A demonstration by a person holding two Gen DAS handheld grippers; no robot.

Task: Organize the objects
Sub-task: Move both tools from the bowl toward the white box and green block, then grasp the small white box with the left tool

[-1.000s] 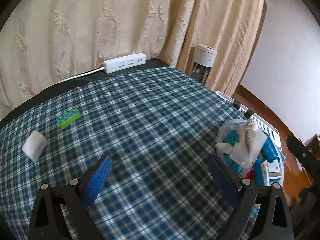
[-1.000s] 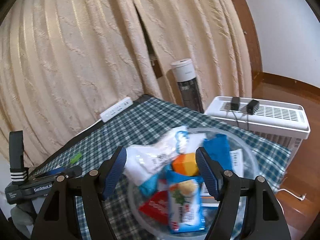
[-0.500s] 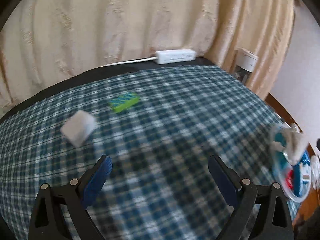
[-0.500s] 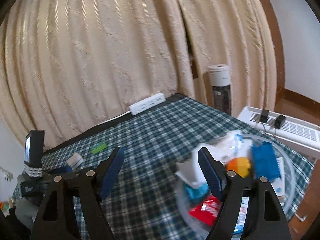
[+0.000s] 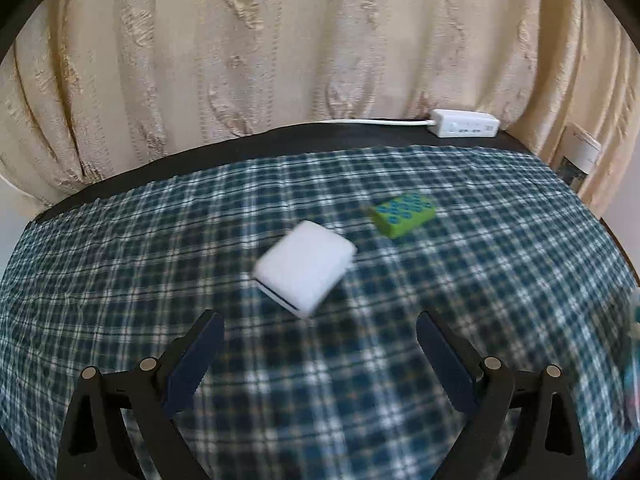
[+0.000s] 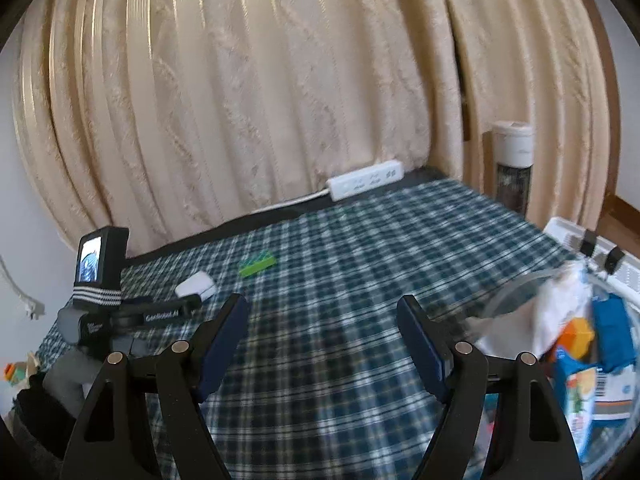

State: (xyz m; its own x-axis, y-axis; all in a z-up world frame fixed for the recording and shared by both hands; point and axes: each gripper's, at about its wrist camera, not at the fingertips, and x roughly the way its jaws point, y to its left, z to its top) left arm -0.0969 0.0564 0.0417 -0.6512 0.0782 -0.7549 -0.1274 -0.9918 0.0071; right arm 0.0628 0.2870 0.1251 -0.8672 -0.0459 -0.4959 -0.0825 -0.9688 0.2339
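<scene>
White block (image 5: 306, 267): lies flat on the plaid cloth (image 5: 460, 276), blurred, just ahead of my left gripper (image 5: 320, 360) and between the lines of its 2 fingers, not touching either.
Green block (image 5: 402, 210): on the cloth just beyond the white block, to its right, apart from it; blue dots on top.
Left gripper: my jaws stand wide apart and hold nothing.
Right gripper (image 6: 322, 344): my jaws here are spread wide too, with nothing between them but cloth.
Bowl (image 6: 500, 296): clear, at the right edge of the right wrist view, just beside my right finger; packets (image 6: 612, 332) in white, blue and orange are heaped in it.
From the right: the white block (image 6: 196, 285) sits just past the tip of my left gripper (image 6: 168, 310); the green block (image 6: 258, 264) is near it.
Power strip (image 5: 464, 128): white, at the table's far edge against the curtain (image 5: 280, 48).
Cylinder (image 6: 514, 168): white-topped, standing beyond the table's right corner.
</scene>
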